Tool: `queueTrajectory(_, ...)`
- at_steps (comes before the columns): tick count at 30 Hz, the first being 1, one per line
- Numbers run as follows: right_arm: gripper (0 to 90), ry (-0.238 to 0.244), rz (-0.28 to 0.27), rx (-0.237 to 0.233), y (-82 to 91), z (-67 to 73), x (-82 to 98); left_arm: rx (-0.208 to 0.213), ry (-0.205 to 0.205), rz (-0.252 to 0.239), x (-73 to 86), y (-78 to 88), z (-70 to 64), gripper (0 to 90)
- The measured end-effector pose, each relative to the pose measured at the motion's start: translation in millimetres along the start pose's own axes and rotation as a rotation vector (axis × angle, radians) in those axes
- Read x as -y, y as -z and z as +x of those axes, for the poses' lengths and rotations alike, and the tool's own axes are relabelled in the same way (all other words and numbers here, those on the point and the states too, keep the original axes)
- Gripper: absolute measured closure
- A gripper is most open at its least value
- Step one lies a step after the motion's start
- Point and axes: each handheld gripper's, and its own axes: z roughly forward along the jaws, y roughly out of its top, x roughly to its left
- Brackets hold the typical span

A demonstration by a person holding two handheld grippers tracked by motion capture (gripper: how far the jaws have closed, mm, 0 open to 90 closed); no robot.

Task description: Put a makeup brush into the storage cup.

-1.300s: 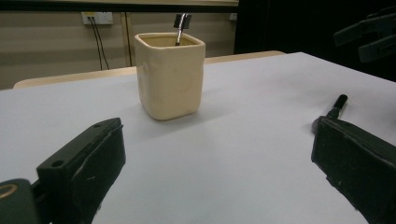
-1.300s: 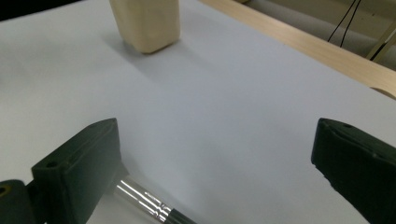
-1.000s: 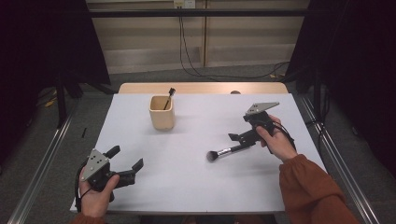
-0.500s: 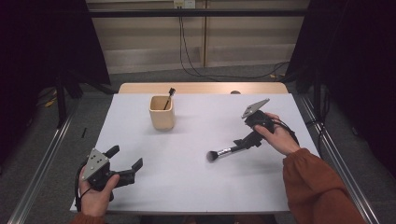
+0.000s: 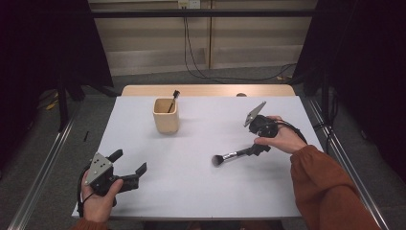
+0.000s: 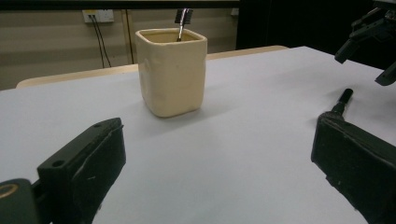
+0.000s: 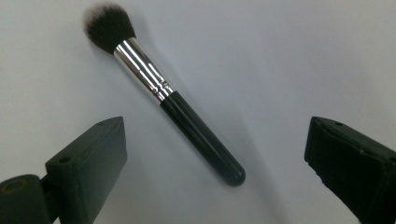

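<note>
The grasp approach is in hand: the right gripper [image 7: 215, 154], jaws wide, is held over the makeup brush [image 7: 163, 95] lying mid-frame on the tabletop [image 5: 191, 187], so lowering and closing on the handle are judged next.

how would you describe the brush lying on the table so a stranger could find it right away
Start at the white table and look right of the cream cup. The makeup brush lies flat below the open right gripper. It has a black handle, silver collar and dark bristles; the other brush stands in the cup.
</note>
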Motion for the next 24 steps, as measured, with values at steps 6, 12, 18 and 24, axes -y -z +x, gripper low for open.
queueTrajectory(6,5.5,0.034,0.077,-0.016,-6.2,1.0,-3.9,0.001,-0.003,0.002,0.0,-0.1,-0.1,3.2)
queueTrajectory(12,7.7,0.067,0.125,-0.009,-13.5,-1.4,-7.4,0.004,-0.003,0.004,0.2,-0.1,0.5,3.2)
queueTrajectory(18,9.8,0.078,0.170,-0.009,-18.6,-5.0,-10.6,0.005,-0.001,0.003,0.6,-0.6,0.4,3.2)
queueTrajectory(24,17.3,0.099,0.223,-0.006,-31.5,-2.4,-10.8,0.006,-0.007,0.004,0.6,-1.0,-0.3,3.2)
